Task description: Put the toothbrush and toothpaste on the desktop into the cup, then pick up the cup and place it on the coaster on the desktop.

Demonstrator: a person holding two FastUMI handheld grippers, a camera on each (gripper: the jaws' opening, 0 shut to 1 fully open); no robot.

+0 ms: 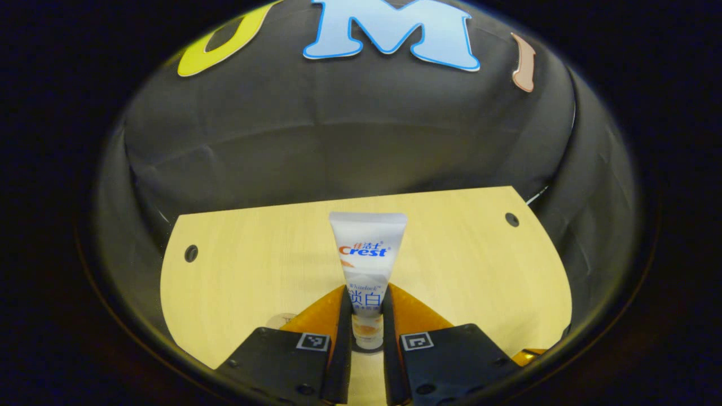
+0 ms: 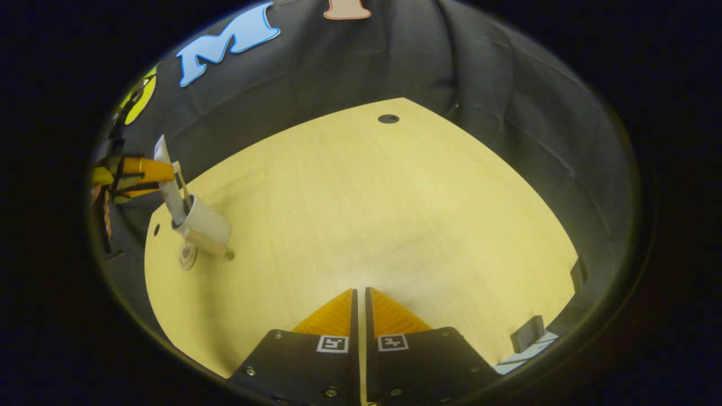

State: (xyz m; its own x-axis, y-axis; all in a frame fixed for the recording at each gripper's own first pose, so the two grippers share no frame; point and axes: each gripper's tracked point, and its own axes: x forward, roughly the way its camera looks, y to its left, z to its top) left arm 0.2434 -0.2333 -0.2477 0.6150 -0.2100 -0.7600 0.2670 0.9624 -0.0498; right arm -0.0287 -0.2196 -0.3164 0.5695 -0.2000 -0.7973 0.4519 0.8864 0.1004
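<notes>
Desktop of pale wood, black cloth wall behind.

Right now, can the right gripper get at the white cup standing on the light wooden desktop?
Probably yes: bare desktop lies between the shut right gripper and the cup, though the left gripper holds the toothpaste tube over its mouth.

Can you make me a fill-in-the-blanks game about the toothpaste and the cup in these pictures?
1. The left gripper is shut on the ____.
2. In the right gripper view, the toothpaste tube is going into the white ____.
3. The coaster lies on the desktop right beside the cup, not ____ it.
4. The right gripper holds ____.

Missing words: toothpaste; cup; under; nothing
</notes>
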